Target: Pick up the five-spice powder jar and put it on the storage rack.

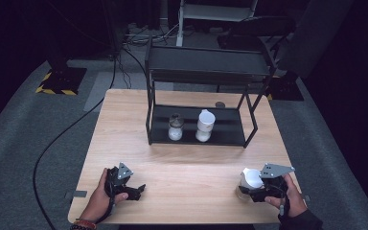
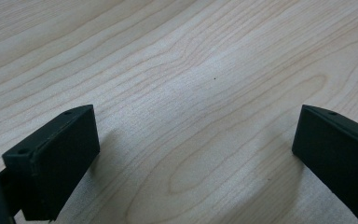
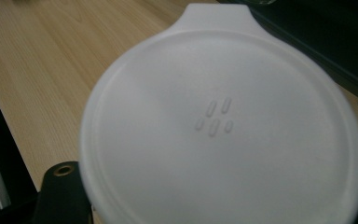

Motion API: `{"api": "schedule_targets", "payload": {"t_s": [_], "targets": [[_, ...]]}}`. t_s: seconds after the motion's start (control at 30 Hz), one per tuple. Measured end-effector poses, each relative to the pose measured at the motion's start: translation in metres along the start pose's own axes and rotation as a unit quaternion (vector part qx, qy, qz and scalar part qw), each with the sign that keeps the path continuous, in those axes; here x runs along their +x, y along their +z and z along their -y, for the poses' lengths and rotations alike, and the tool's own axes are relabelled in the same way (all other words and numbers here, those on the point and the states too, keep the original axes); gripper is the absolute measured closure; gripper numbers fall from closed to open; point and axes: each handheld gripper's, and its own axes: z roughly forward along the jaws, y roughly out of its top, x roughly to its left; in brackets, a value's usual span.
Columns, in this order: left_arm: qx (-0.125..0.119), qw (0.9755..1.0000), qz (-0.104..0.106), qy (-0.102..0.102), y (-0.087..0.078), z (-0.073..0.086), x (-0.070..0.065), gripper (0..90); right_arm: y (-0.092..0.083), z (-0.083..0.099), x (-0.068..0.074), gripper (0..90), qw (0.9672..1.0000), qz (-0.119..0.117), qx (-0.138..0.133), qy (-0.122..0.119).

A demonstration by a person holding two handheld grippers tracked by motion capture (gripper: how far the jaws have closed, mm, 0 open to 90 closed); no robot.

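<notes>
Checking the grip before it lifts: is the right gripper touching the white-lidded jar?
Touching. In the high view the right gripper is closed around the white-lidded jar; in the right gripper view its lid sits directly between the jaws.

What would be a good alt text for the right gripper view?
A round white lid with a small tab at its top edge sits close to the camera, between the right gripper jaws. Behind it lie the light wooden table and a black shelf.

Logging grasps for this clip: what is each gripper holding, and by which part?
Right gripper clamps the white-lidded jar by its sides just below the lid. Left gripper is open above bare table.
</notes>
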Motion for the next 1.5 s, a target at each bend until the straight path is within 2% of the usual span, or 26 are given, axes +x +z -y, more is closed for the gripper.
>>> {"api": "schedule_targets", "payload": {"t_s": [0.97, 1.07, 1.5], "targets": [[0.0, 1.0, 0.0, 0.0, 0.0, 0.0, 0.0, 0.5, -0.006, -0.043, 0.015, 30.0, 0.9978, 0.055, 0.018, 0.032], [0.0, 1.0, 0.0, 0.0, 0.0, 0.0, 0.0, 0.5, -0.006, -0.046, 0.015, 30.0, 0.9978, 0.057, 0.018, 0.028], [0.0, 1.0, 0.0, 0.0, 0.0, 0.0, 0.0, 0.6, -0.003, -0.06, 0.014, 30.0, 0.9964, 0.073, 0.02, 0.038]]}}
